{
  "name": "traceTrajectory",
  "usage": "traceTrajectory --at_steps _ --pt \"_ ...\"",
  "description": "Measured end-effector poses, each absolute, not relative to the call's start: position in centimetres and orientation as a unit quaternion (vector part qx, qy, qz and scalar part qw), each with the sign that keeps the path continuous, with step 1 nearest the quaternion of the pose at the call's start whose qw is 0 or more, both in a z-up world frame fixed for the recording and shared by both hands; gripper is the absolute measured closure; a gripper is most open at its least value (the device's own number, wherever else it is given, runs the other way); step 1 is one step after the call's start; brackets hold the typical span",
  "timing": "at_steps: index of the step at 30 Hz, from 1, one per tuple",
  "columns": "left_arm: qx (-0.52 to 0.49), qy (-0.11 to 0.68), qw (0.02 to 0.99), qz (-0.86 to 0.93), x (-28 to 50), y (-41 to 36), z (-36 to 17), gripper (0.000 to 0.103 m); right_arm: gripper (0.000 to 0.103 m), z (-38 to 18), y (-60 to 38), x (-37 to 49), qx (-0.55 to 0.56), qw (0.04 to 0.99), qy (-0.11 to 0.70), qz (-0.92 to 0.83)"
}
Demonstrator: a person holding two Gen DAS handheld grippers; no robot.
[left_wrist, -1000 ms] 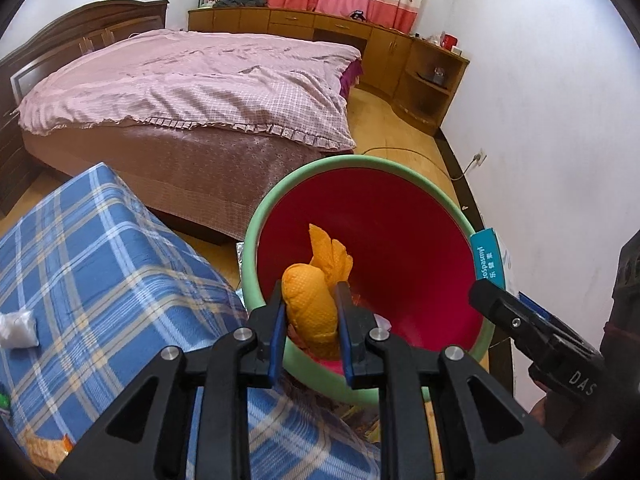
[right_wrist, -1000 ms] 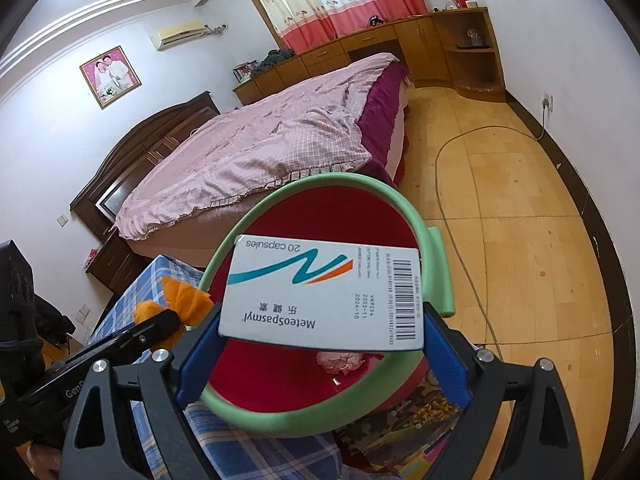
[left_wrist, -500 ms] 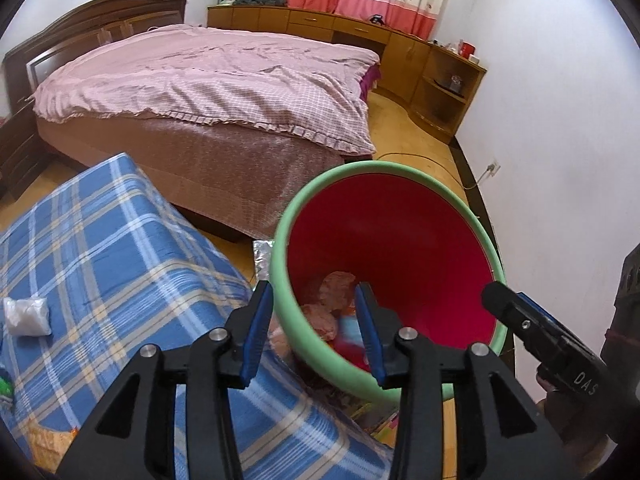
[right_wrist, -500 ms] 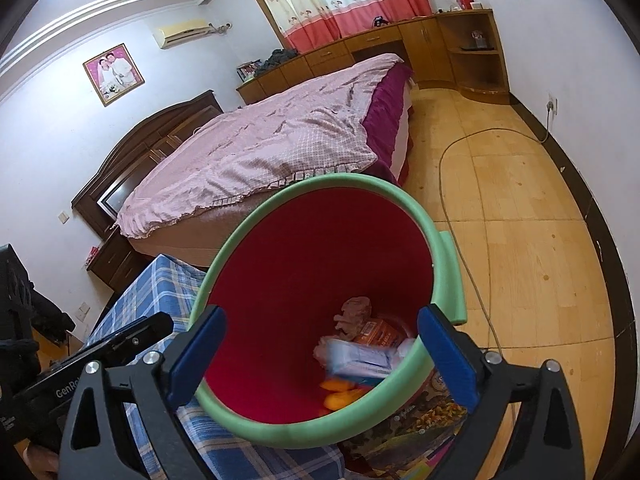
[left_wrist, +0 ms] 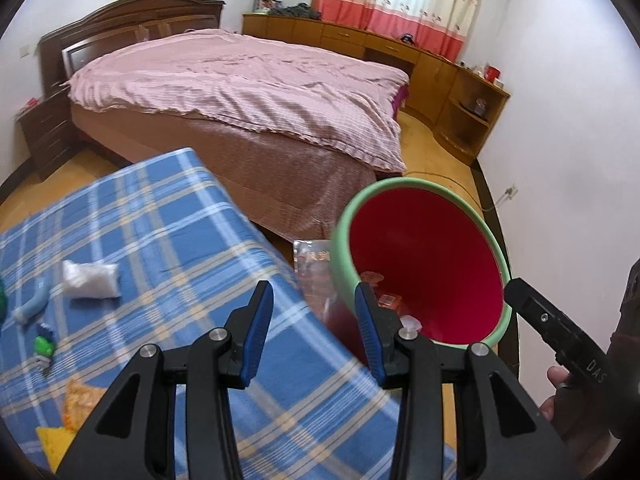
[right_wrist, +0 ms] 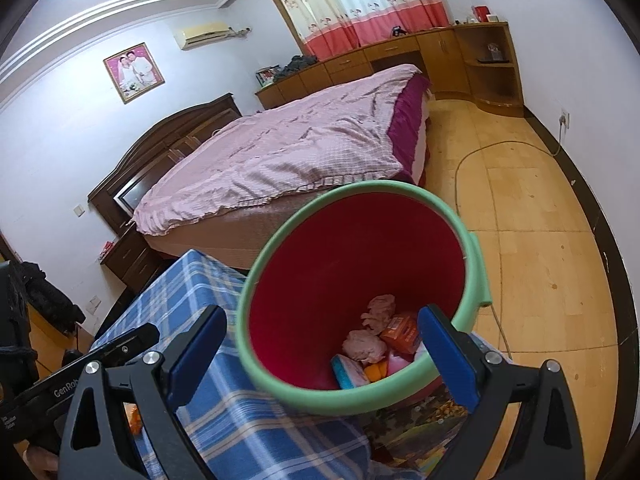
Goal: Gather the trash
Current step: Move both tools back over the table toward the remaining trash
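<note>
Below the spread, empty right gripper (right_wrist: 320, 344), trash (right_wrist: 372, 344) lies inside the bin (right_wrist: 472, 264).

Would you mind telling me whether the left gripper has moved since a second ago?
Yes. The left gripper, open and empty, has shifted left off the bin toward the blue plaid cloth; the bin now sits right of its jaws.

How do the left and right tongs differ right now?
The left tongs stand part-open over the edge of the blue plaid cloth; the right tongs gape much wider, straddling the rim of the green bin. The left jaws have just been opening. Both are empty, with blue pads.
</note>
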State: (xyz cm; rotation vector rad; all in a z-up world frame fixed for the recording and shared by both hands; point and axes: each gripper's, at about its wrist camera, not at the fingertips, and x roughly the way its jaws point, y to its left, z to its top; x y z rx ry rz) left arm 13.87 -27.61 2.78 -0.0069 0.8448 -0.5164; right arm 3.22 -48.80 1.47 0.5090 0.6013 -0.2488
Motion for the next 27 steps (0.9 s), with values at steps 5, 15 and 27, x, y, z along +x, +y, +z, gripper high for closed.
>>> traceTrajectory --at_steps 5,15,27 --pt "-0.016 0.395 0.891 -0.224 13.3 -24.5 3.9 0.061 0.004 2.4 -46.7 3.1 0.241 0.92 0.292 -0.106" --pt "-0.041 0.382 0.908 -0.169 12.8 -17.9 5.0 0.06 0.004 3.4 -41.3 4.0 0.226 0.925 0.3 -0.065" --pt "-0.07 0.377 0.917 -0.111 12.7 -10.0 5.1 0.06 0.004 3.5 -34.7 6.2 0.2 0.925 0.324 -0.018"
